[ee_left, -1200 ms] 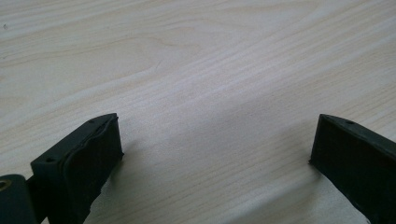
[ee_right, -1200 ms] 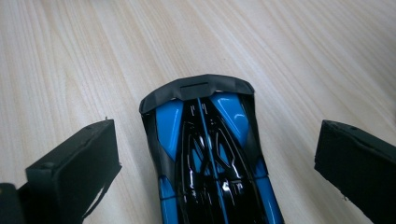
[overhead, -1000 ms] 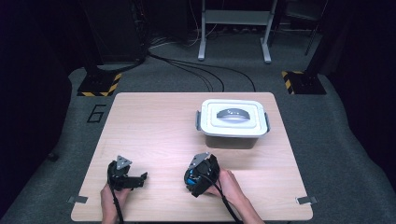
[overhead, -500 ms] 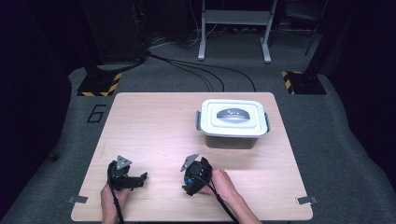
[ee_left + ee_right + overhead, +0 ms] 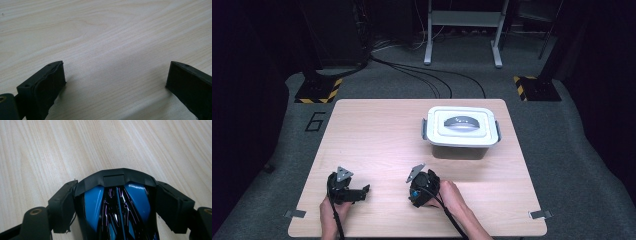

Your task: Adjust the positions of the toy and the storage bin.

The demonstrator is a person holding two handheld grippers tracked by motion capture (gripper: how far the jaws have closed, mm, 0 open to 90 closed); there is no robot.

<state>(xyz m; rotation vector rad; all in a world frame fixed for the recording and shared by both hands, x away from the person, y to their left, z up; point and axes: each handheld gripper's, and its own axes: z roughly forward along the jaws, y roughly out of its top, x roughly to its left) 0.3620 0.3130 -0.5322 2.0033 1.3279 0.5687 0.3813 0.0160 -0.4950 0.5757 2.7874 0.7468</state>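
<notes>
A glossy blue and black object (image 5: 117, 205), shaped like a computer mouse, lies on the wooden table (image 5: 50, 150). My right gripper (image 5: 119, 192) has just been closing on it, and both black pads now touch its sides. In the high view the right gripper (image 5: 419, 189) sits near the table's front middle, with a blue patch of the object (image 5: 415, 192) showing under it. My left gripper (image 5: 361, 191) rests at the front left. In the left gripper view it (image 5: 117, 75) stands wide open over bare wood.
A white lidded box (image 5: 461, 131) with grey side latches stands at the back right of the table (image 5: 377, 130). Beyond the far edge are floor cables (image 5: 422, 75), a metal stand (image 5: 462, 30) and yellow-black striped bases (image 5: 318, 90).
The right gripper has shifted slightly to the left and tilted, its grey plate now showing at its upper left. The left hand has kept still.
</notes>
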